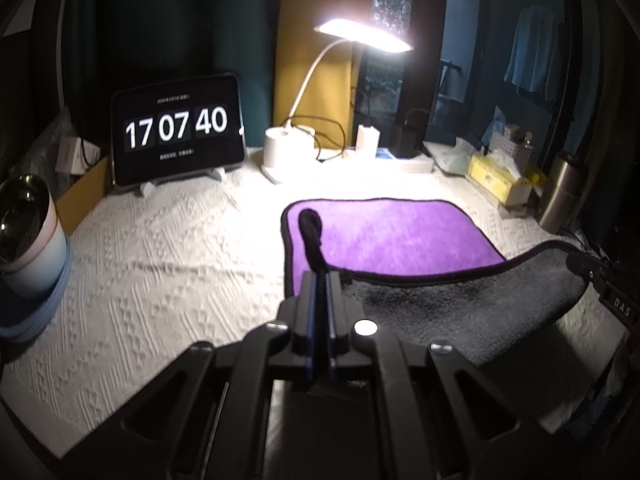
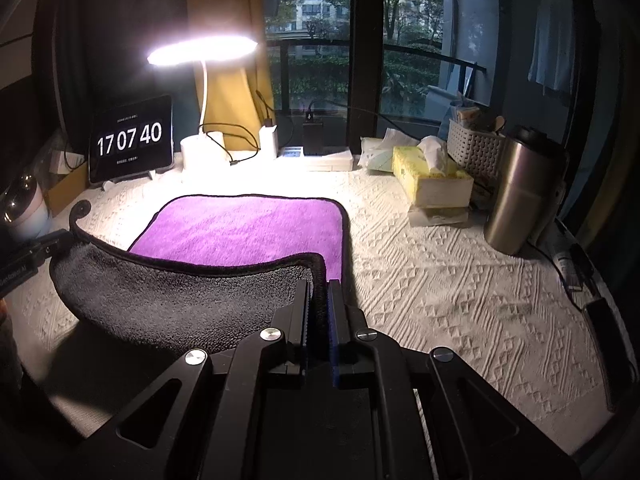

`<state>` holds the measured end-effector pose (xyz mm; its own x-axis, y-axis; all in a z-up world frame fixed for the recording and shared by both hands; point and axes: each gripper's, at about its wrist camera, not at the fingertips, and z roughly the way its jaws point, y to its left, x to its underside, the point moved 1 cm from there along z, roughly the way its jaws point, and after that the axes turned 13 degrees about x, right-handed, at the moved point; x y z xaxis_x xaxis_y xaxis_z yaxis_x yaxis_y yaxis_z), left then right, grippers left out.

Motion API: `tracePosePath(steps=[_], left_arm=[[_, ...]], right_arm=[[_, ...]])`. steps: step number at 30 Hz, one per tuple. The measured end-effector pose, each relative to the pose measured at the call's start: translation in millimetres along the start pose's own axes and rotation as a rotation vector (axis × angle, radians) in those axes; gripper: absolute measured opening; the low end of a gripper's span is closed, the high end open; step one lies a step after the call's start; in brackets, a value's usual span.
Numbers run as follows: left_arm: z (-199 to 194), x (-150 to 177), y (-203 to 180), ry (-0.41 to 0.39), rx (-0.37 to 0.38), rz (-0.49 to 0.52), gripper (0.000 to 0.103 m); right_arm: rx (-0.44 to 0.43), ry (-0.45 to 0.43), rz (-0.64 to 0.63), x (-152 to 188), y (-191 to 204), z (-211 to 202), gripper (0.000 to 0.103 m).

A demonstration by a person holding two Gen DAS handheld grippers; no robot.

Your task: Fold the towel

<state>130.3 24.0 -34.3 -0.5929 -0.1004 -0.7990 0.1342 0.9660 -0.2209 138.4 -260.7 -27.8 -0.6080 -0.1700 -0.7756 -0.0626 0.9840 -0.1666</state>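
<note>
In the left wrist view we see the left gripper [image 1: 320,300] reaching forward at 6 o'clock, level over the desk [image 1: 160,248], its fingers [image 1: 306,304] clamped on a dark-edged corner of the towel [image 1: 392,236]. The pinched corner sticks out ahead of the tips toward 12 o'clock. The towel lies just past them — purple side up on the far half, the near edge lifted so the grey underside faces us. At 3 o'clock the right gripper [image 1: 592,270] holds the other raised corner. A tablet clock [image 1: 178,130] stands at 10 o'clock.

In the right wrist view the right gripper [image 2: 319,304] also points forward from 6 o'clock, fingers [image 2: 334,304] closed on the towel [image 2: 248,228] hem. At 9 o'clock the left gripper [image 2: 52,246] grips the opposite corner, and the grey flap sags between them — the purple half rests flat on the desk [image 2: 440,280]. A steel flask [image 2: 516,196] stands at 2 o'clock.
</note>
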Motion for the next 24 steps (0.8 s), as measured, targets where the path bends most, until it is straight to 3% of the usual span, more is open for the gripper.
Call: tracePosePath(steps=[24], left_arm=[[34.7, -54.7, 20.9, -0.092, -0.035, 0.001, 0.005]], right_arm=[[0.013, -0.089, -0.013, -53.8, 0.8, 44.3, 0.009]])
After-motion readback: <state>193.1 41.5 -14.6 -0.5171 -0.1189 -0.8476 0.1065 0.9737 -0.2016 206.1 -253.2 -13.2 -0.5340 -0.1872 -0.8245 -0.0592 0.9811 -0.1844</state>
